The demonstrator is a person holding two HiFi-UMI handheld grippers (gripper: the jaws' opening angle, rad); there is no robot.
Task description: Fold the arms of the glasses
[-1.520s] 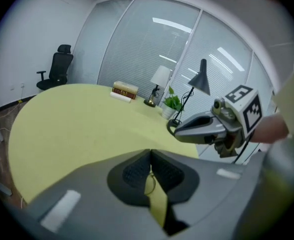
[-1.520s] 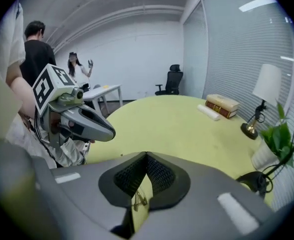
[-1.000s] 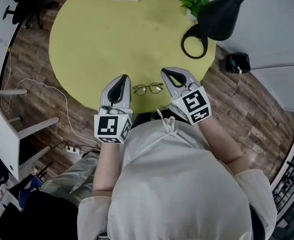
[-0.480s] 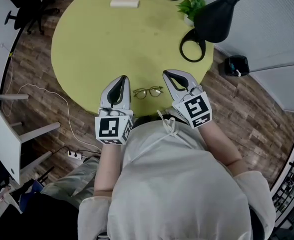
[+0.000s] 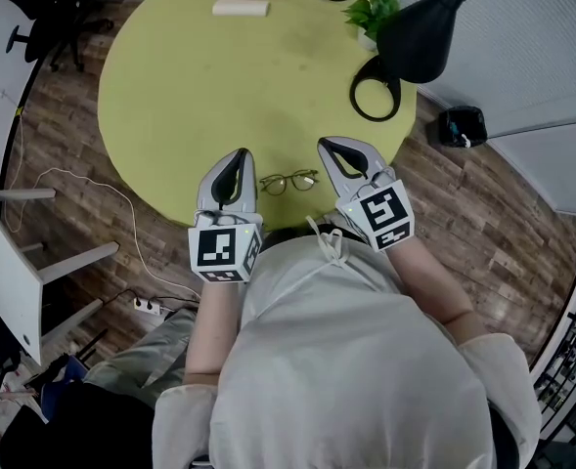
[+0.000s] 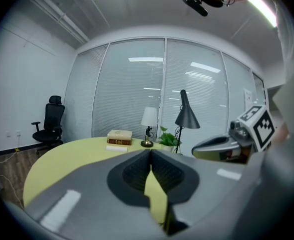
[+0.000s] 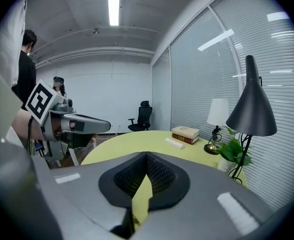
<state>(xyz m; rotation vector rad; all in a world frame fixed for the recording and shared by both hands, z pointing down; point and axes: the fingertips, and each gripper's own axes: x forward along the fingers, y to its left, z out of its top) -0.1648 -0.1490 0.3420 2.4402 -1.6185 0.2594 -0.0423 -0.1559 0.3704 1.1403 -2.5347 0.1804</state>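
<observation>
Left tongs point(image 5: 237, 156) and right tongs point(image 5: 329, 146) were both closed and empty, held over the near desk point(image 5: 199, 76) edge. Glasses point(image 5: 289, 179) lay on the desk between them, touching neither.

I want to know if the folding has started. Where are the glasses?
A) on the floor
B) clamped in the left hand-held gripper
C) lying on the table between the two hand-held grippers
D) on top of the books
C: the glasses lie on the table between the left hand-held gripper and the right hand-held gripper, both shut and empty.
</observation>
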